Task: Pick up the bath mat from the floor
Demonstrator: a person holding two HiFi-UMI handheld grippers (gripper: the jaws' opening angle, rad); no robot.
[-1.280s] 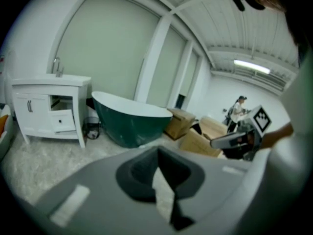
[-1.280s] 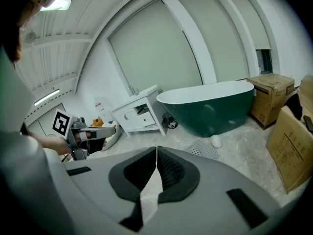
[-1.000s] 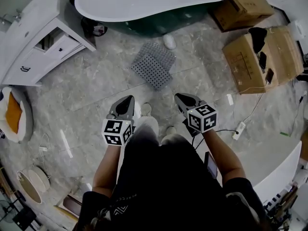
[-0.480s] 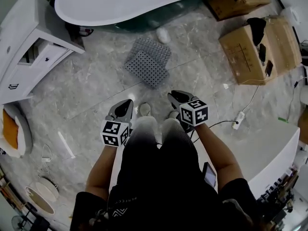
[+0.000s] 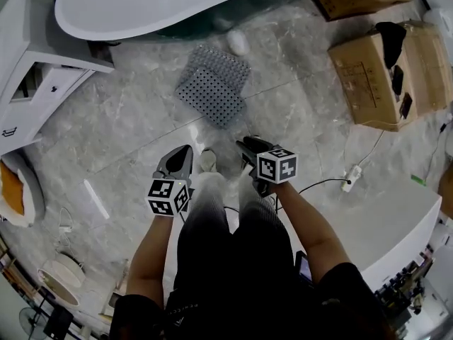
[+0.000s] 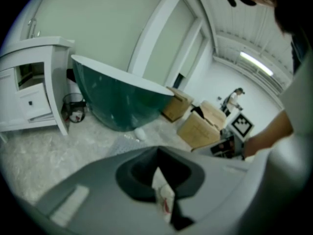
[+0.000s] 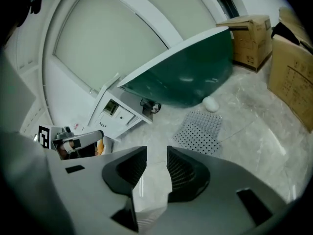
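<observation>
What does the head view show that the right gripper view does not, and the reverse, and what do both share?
Only the head view: the person's legs and a power strip on the floor. Only the right gripper view: a close look along the right gripper, jaws opening with nothing between them, and the wall behind the bathtub. Both: the bath mat, the bathtub, cardboard boxes.

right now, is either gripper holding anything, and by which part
Nothing is held. The left gripper is shut and empty; the right gripper is opening with nothing between its jaws. The bath mat lies untouched on the floor.
</observation>
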